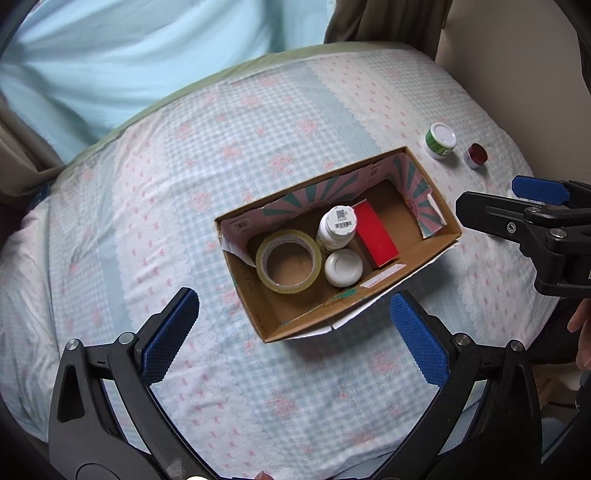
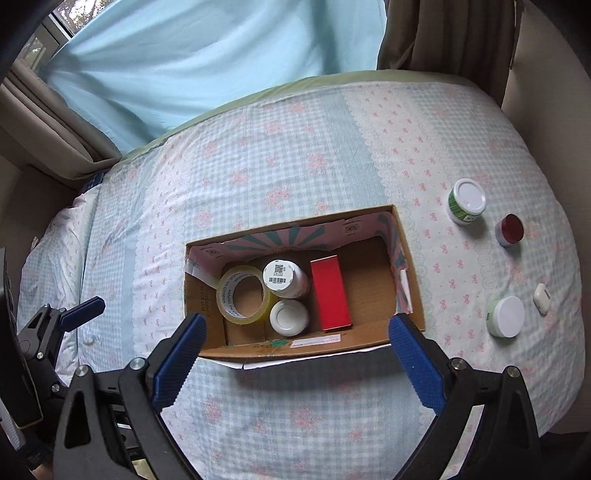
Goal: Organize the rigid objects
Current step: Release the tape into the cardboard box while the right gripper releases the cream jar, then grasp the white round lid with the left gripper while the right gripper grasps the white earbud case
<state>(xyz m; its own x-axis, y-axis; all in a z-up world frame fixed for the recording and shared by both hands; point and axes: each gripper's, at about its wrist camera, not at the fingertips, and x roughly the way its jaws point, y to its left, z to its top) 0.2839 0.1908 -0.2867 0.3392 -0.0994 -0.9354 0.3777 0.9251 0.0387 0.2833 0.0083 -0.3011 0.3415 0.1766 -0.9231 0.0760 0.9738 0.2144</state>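
Note:
An open cardboard box (image 1: pixel 439 240) (image 2: pixel 412 280) sits on the bed. Inside lie a tape roll (image 1: pixel 288 260) (image 2: pixel 244 295), a white bottle with a barcode (image 1: pixel 338 229) (image 2: pixel 284 278), a white-lidded jar (image 1: pixel 343 267) (image 2: pixel 289 316) and a red box (image 1: pixel 375 234) (image 2: pixel 329 293). Outside, to the right, stand a green jar with white lid (image 1: pixel 440 139) (image 2: pixel 466 201), a red-lidded jar (image 1: pixel 475 155) (image 2: pixel 509 229), a white-lidded jar (image 2: pixel 506 316) and a small white case (image 2: pixel 542 293). My left gripper (image 1: pixel 295 317) is open and empty, just before the box. My right gripper (image 2: pixel 297 334) is open and empty at the box's near wall.
The bed has a light blue checked sheet (image 1: pixel 258 147) (image 2: pixel 295 147) with pink flowers. A blue curtain (image 2: pixel 203 55) and brown drapes (image 2: pixel 443 33) hang behind it. The right gripper shows in the left wrist view (image 1: pixel 524 206), and the left gripper shows in the right wrist view (image 2: pixel 70 314).

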